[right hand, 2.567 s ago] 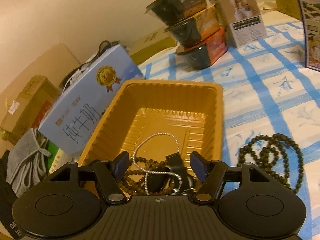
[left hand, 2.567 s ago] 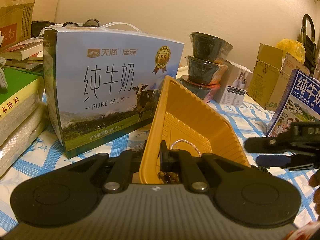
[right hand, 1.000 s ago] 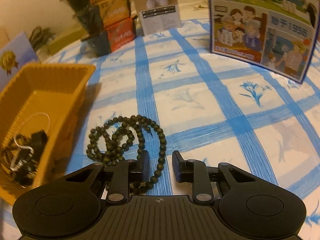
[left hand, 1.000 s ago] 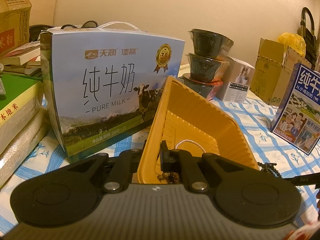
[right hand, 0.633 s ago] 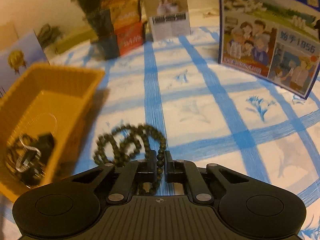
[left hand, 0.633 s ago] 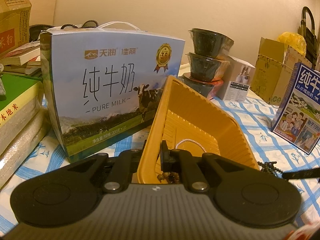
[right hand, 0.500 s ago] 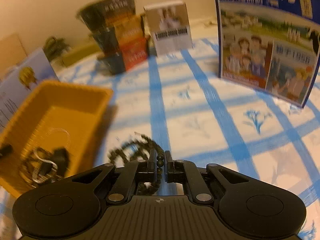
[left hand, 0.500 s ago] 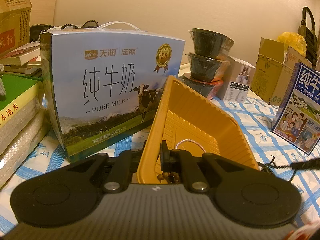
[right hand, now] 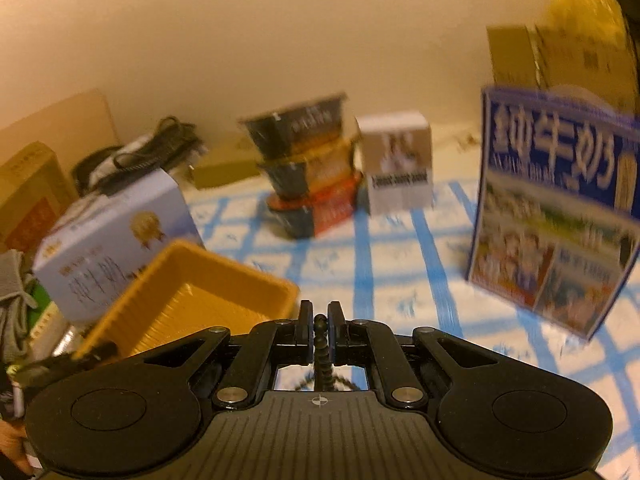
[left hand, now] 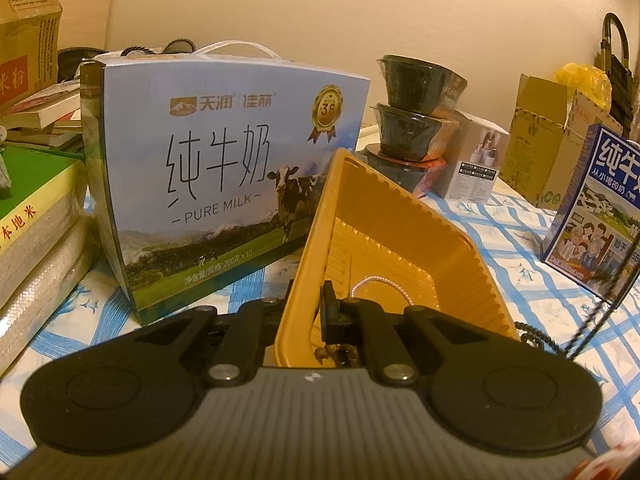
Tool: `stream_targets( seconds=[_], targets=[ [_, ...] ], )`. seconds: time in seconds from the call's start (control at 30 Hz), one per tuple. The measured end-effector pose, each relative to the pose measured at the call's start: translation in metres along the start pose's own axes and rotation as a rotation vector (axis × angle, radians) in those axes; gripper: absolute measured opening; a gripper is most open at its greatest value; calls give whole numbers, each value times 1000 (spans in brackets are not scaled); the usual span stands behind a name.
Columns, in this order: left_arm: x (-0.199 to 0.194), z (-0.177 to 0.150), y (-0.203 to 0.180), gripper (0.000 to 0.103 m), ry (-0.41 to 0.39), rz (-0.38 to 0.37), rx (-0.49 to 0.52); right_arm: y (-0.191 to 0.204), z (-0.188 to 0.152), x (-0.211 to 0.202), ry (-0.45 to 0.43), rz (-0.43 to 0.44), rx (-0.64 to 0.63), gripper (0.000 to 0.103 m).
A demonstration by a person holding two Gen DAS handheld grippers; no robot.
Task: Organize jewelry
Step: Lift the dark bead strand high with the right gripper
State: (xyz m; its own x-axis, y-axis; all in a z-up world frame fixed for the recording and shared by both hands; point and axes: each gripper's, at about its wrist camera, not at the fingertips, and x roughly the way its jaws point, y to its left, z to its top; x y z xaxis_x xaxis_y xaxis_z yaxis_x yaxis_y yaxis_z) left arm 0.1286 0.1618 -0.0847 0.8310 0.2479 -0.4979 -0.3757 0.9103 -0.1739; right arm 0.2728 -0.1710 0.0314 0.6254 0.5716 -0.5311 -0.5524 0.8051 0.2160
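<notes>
Beads (right hand: 321,340), earlier on the cloth, now apparently dangle from right tool (right hand: 319,330).

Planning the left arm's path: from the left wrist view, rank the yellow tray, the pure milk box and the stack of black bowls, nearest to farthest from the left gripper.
1. yellow tray: its near wall is clamped in the left gripper.
2. pure milk box: just behind, to the left.
3. stack of black bowls: farther back, slightly right, near the wall.
</notes>
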Motion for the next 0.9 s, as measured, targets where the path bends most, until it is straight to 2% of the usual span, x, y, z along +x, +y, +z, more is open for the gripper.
stream_targets(
  seconds=[0.4, 0.9],
  targets=[
    [-4, 1, 0, 7, -4, -16, -8, 26, 70, -60, -154, 68, -67, 7],
    [-4, 1, 0, 7, -5, -20, -15, 59, 134, -104, -334, 129, -132, 7]
  ],
)
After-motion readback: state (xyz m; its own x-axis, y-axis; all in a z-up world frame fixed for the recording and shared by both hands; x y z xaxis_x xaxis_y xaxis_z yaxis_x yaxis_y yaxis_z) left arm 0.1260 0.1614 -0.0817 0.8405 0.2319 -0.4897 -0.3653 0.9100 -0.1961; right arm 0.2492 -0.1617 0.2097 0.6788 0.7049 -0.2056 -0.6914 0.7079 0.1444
